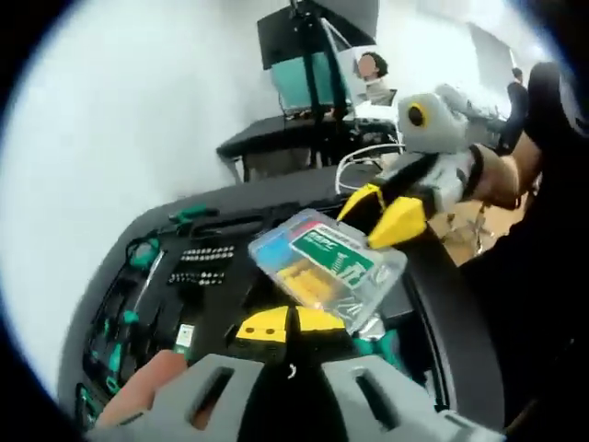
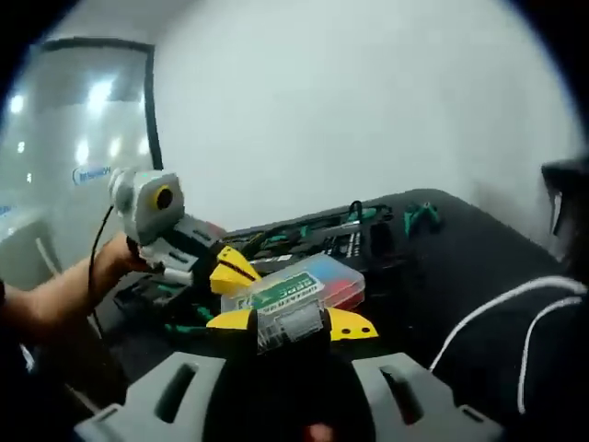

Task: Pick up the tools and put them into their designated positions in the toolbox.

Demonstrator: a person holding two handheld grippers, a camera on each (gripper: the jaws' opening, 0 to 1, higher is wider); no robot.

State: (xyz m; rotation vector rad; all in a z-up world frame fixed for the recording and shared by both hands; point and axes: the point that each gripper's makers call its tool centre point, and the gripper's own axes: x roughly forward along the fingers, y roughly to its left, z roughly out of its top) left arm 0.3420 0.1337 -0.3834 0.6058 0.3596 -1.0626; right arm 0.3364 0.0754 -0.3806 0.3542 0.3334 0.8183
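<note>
The left gripper (image 1: 288, 324) shows its yellow jaw tips close together at the bottom of the left gripper view, almost meeting, right under the lower edge of a clear plastic parts box (image 1: 324, 267); whether they pinch that edge I cannot tell. In the right gripper view this same gripper (image 2: 232, 272) comes in from the left, held by a bare forearm, its yellow tips touching the left end of the box (image 2: 299, 290).

The box has a green label and yellow pieces inside. It hangs tilted above the open black toolbox (image 1: 152, 276), not in any slot. Left of it in the left gripper view, the toolbox tray holds green-handled screwdrivers (image 1: 138, 258) and rows of small bits (image 1: 204, 256).

The right gripper (image 2: 287, 322) has its yellow jaws closed on the near end of the box, which sits clamped between them at the bottom of the right gripper view. In the left gripper view it (image 1: 386, 214) reaches in from the right, a hand behind it, gripping the box's upper right corner.

Behind the box in the right gripper view the toolbox (image 2: 368, 230) lies on a dark table (image 2: 469, 258), with green tools (image 2: 419, 216) near its far right end. A white cable (image 2: 497, 313) runs across the lower right.
</note>
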